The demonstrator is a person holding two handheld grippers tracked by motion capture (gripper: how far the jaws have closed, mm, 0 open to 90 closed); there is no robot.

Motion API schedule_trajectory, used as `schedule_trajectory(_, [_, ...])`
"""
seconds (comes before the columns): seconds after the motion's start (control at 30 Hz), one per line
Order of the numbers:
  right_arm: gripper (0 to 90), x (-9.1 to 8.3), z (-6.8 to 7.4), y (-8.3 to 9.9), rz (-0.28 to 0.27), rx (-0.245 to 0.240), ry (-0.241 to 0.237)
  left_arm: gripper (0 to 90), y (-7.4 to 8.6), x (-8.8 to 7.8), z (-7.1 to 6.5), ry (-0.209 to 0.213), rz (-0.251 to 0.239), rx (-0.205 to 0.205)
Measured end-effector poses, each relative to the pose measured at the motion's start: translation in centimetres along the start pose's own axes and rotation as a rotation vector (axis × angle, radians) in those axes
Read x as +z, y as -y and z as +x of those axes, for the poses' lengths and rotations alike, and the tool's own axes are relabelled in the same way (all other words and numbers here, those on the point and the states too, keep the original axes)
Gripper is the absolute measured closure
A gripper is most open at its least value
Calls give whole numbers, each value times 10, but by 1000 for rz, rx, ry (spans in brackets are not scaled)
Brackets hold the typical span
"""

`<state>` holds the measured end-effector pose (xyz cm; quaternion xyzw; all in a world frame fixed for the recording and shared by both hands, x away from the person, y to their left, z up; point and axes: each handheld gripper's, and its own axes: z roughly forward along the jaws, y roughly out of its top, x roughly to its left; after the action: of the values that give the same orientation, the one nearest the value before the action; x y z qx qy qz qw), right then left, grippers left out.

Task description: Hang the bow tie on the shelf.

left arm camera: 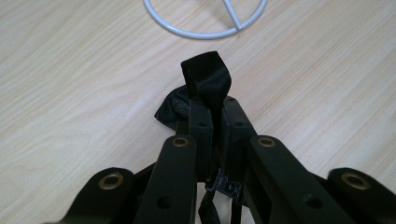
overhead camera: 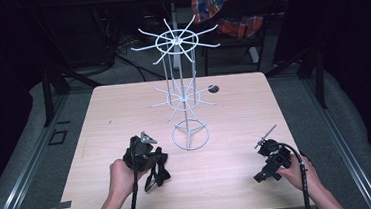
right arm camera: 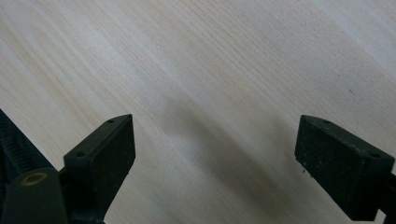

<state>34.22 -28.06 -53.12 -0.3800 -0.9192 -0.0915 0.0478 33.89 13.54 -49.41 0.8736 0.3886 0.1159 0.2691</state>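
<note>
Black strap (left arm camera: 207,79) loop toward stand ring (left arm camera: 205,32)

Brightly and evenly lit from overhead: pale wooden table (overhead camera: 229,181) glowing against a near-black room. Soft, blurred shadow between the wide-set jaws in the right gripper view, running toward 5 o'clock. Close linkage out of focus at 6 o'clock in the left gripper view.
</note>
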Motion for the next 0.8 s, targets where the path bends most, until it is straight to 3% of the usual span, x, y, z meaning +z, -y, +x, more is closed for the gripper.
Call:
schedule_trajectory(0.1, [121,5,4,2,-68,58,-10,859,0,-2,0,-2,-10,1])
schedule_trajectory(0.17, [121,4,3,2,-48,42,-7,860,-1,-4,0,-5,-16,0])
schedule_trajectory(0.2, [121,5,4,2,-68,59,-10,862,-1,-5,0,-2,-15,2])
schedule_trajectory(0.37, [121,4,3,2,-54,46,-9,862,-1,-11,0,2,-29,0])
schedule_trajectory(0.4, [121,5,4,3,-74,61,-11,862,-1,-12,0,7,-31,2])
schedule_trajectory(0.47, [121,4,3,2,-52,46,-9,861,-1,-13,-1,9,-32,8])
schedule_trajectory(0.57, [121,5,3,3,-73,60,-12,862,-2,-15,-2,15,-34,16])
schedule_trajectory(0.6, [121,4,2,2,-51,42,-9,862,-2,-16,-2,15,-36,17])
schedule_trajectory(0.8, [121,4,3,2,-52,43,-10,862,-3,-21,0,11,-53,10])
